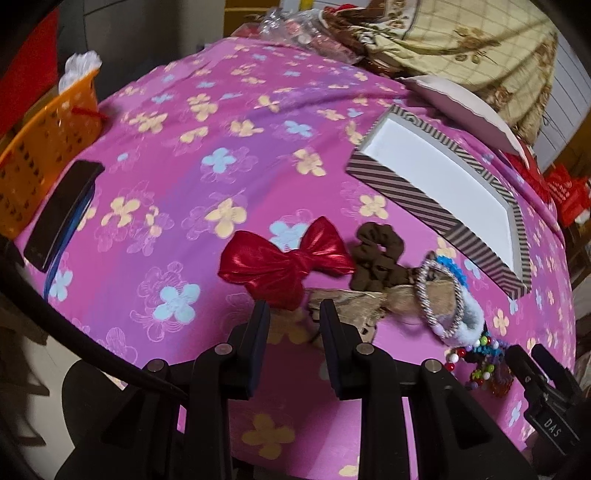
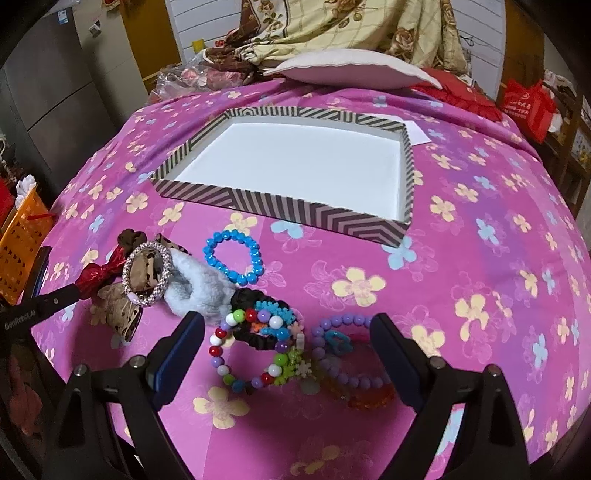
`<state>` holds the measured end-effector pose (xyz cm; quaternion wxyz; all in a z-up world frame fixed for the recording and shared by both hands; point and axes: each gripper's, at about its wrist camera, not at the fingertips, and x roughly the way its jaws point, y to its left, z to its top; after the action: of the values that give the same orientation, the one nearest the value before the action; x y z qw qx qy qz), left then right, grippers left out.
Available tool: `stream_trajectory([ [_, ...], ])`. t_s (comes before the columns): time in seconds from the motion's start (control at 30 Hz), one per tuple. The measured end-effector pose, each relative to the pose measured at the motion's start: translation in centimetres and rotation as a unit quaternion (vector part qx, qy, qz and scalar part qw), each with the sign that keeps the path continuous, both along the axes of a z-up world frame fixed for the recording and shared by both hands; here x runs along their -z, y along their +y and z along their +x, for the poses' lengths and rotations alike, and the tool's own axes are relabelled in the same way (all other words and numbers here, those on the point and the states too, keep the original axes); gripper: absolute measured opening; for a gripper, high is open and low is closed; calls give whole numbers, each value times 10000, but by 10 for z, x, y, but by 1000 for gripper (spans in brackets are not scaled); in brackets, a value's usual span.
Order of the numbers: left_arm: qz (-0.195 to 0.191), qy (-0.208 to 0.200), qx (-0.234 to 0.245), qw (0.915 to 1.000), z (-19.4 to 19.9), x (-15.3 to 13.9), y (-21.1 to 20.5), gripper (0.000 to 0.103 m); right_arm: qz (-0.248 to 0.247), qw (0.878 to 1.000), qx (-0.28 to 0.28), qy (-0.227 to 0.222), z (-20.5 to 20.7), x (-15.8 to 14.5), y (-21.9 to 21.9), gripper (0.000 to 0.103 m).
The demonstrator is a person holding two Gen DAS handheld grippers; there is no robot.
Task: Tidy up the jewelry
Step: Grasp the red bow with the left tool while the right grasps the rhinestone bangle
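On the pink flowered cloth lies a heap of hair pieces and bracelets. In the left wrist view my left gripper (image 1: 293,314) is open just in front of a red shiny bow (image 1: 284,262). Its right fingertip is at the end of a leopard-print bow (image 1: 354,302). A brown scrunchie (image 1: 376,258) and a rhinestone bracelet (image 1: 439,295) lie to the right. My right gripper (image 2: 288,325) stands wide open over a multicoloured bead bracelet (image 2: 243,354), a purple bead bracelet (image 2: 343,350) and a black scrunchie (image 2: 258,306), pressing on none. A blue bead bracelet (image 2: 232,258) lies beyond, before the striped box (image 2: 321,218) with its white inside.
An orange basket (image 1: 44,147) and a flat dark case (image 1: 62,210) sit at the cloth's left edge. A white fluffy scrunchie (image 2: 199,288) lies in the heap. Behind the box are a pillow (image 2: 351,66), a folded blanket (image 2: 332,26) and a red bag (image 2: 528,103).
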<state>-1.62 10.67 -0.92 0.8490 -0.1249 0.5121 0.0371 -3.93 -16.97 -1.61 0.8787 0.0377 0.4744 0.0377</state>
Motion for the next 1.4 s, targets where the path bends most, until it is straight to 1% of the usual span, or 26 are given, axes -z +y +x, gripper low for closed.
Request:
stream_trajectory([
  [0.17, -215, 107, -94, 9997, 6, 5, 12, 41, 98, 9993, -363, -44, 4, 0, 11, 93],
  [0.3, -286, 165, -141, 9994, 9, 8, 18, 41, 123, 9978, -644, -124, 8, -3, 22, 92],
  [0.4, -319, 165, -119, 9993, 11, 9, 22, 41, 195, 9959, -859, -181, 13, -5, 30, 82],
  [0.47, -296, 172, -116, 9993, 12, 9, 23, 41, 250, 9939, -1063, -160, 18, -6, 36, 73],
  [0.5, -295, 179, -121, 9993, 12, 10, 24, 41, 233, 9932, -1125, -167, 21, -7, 39, 71],
  [0.6, -310, 205, -130, 9992, 14, 12, 26, 41, 149, 9906, -1345, -223, 29, -7, 49, 62],
  [0.67, -301, 238, -144, 9992, 14, 15, 27, 41, 144, 9885, -1497, -158, 36, -3, 55, 49],
  [0.73, -314, 265, -166, 9990, 15, 17, 29, 41, 156, 9868, -1606, -106, 40, -1, 61, 45],
  [0.9, -321, 249, -236, 9989, 18, 17, 36, 41, 61, 9834, -1816, 9, 48, 6, 73, 41],
  [0.97, -299, 215, -234, 9990, 18, 15, 36, 41, 16, 9821, -1881, 50, 51, 9, 77, 36],
  [1.07, -303, 189, -182, 9992, 20, 14, 36, 41, 15, 9809, -1942, 113, 56, 14, 80, 33],
  [1.2, -301, 206, -160, 9992, 23, 16, 35, 41, 108, 9792, -2021, 130, 59, 18, 80, 29],
  [1.27, -316, 218, -153, 9991, 25, 18, 35, 41, 157, 9788, -2041, 111, 58, 19, 78, 25],
  [1.4, -323, 222, -153, 9991, 25, 18, 35, 41, 246, 9786, -2044, 62, 58, 19, 74, 21],
])
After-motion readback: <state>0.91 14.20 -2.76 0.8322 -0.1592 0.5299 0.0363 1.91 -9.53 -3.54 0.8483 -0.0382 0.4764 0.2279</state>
